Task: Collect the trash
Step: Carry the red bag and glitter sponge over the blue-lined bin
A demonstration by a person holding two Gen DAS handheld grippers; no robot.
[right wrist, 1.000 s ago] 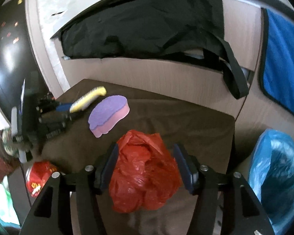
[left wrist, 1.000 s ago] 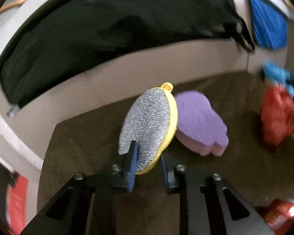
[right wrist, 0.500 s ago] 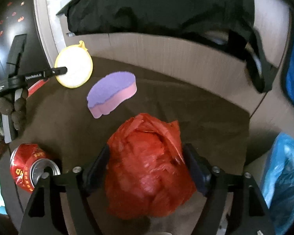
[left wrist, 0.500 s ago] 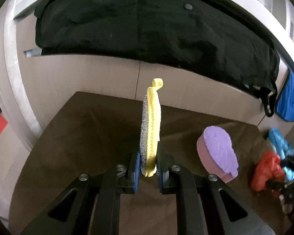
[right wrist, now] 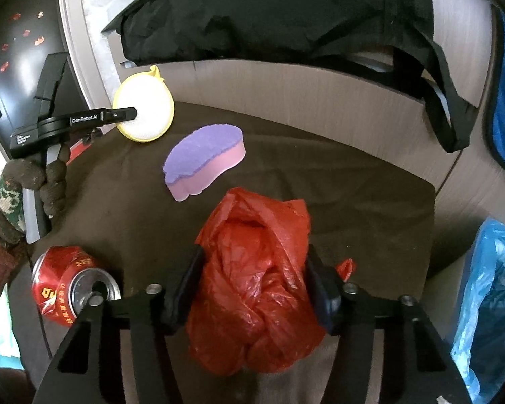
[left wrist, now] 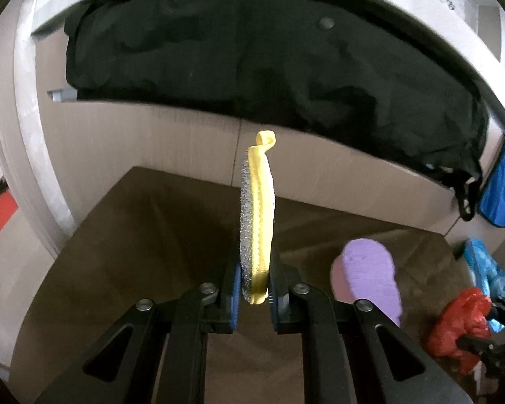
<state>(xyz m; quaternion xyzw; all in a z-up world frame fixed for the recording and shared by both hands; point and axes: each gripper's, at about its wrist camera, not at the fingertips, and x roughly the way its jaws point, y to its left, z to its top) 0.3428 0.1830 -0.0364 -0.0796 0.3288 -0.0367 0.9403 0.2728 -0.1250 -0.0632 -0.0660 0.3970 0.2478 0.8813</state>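
My left gripper [left wrist: 254, 289] is shut on a round yellow scouring pad [left wrist: 257, 222] with a silver face, held edge-on above the brown table. The pad [right wrist: 144, 110] and left gripper [right wrist: 131, 113] also show at the table's far left in the right wrist view. My right gripper [right wrist: 256, 282] is shut on a crumpled red plastic bag [right wrist: 256, 289], which rests low over the table's near side. The bag [left wrist: 461, 333] shows at lower right in the left wrist view. A crushed red can [right wrist: 70, 286] lies at the near left.
A purple-and-pink sponge [right wrist: 203, 161] lies mid-table; it also shows in the left wrist view [left wrist: 370, 279]. A blue trash bag [right wrist: 488, 299] hangs off the table's right side. Black cloth [right wrist: 286, 13] drapes over the ledge behind. A blue towel [left wrist: 501, 188] hangs at right.
My left gripper turned the scouring pad from face-on to edge-on and carried it toward the table's far left. My right gripper closed in on the red bag and squeezed it.
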